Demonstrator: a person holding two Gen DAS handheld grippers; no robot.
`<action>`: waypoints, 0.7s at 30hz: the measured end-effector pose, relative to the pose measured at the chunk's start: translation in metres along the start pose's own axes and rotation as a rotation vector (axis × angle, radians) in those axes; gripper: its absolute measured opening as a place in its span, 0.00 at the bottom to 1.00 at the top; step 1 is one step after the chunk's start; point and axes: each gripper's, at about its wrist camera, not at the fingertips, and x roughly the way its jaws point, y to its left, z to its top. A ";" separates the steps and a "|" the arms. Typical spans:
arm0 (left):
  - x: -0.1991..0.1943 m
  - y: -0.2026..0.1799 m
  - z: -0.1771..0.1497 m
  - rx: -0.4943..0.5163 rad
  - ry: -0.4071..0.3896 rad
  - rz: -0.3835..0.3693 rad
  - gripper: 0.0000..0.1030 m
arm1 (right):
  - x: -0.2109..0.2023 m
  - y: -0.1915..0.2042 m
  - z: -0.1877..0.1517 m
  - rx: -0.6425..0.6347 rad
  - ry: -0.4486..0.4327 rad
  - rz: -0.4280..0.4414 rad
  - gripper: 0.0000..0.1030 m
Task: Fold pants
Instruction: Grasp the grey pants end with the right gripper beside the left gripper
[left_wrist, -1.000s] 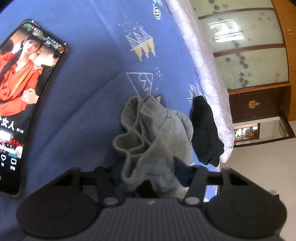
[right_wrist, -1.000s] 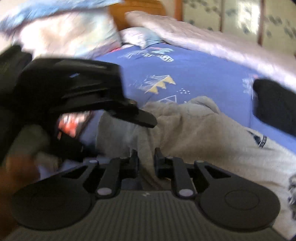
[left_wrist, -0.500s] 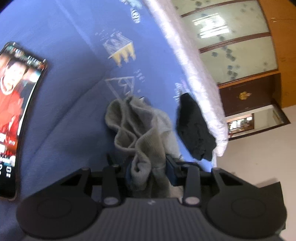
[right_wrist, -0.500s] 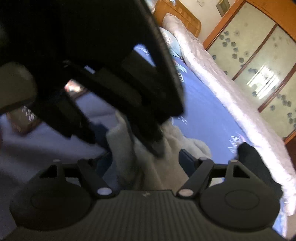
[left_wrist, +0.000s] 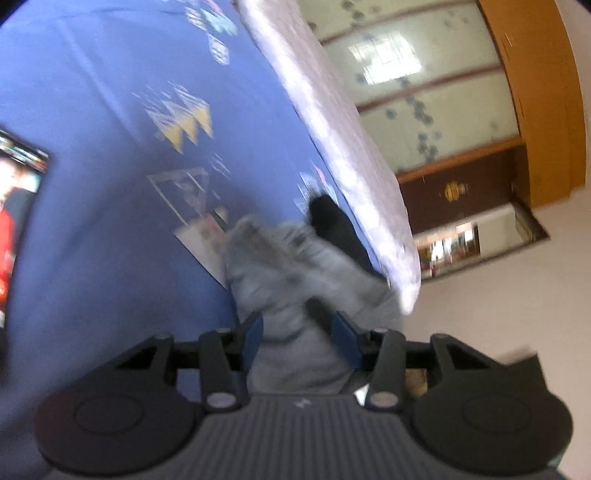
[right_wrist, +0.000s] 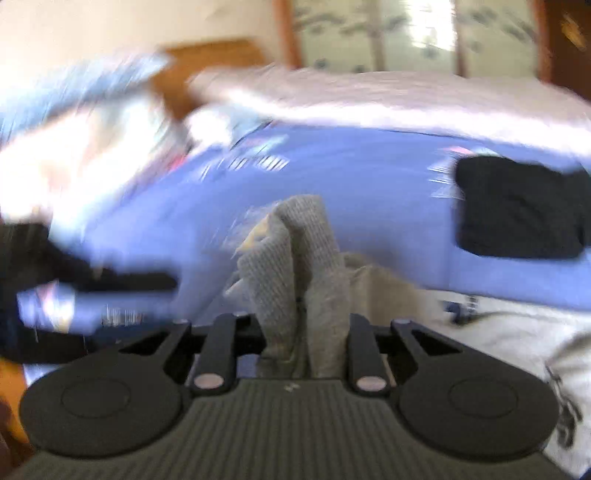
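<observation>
The grey pants (left_wrist: 280, 266) lie bunched on the blue bedsheet (left_wrist: 92, 110), near the bed's right edge. My left gripper (left_wrist: 299, 328) has a thick fold of them between its blue pads; the jaws are opening a little, and the cloth still fills the gap. In the right wrist view another ribbed grey fold of the pants (right_wrist: 295, 251) stands up between the fingers of my right gripper (right_wrist: 306, 325). Its jaws are closing on that fold. Both views are blurred by motion.
A black garment (left_wrist: 332, 221) lies beyond the pants by the pale quilt (left_wrist: 332, 110); it also shows as a black garment (right_wrist: 517, 206) at the right. A lit phone (left_wrist: 18, 192) lies at the left. A white printed garment (right_wrist: 517, 332) lies at the lower right.
The left gripper has risen with its fold of pants, and the phone has slid toward the left edge. The right gripper opened wide, swung away from the left gripper and closed on a fold.
</observation>
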 end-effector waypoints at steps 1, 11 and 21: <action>0.007 -0.008 -0.006 0.019 0.019 0.001 0.43 | -0.008 -0.013 0.003 0.048 -0.017 -0.004 0.22; 0.085 -0.075 -0.062 0.195 0.226 0.078 0.48 | -0.118 -0.181 -0.031 0.530 -0.235 -0.184 0.22; 0.169 -0.129 -0.115 0.369 0.372 0.186 0.52 | -0.146 -0.244 -0.087 0.710 -0.307 -0.277 0.22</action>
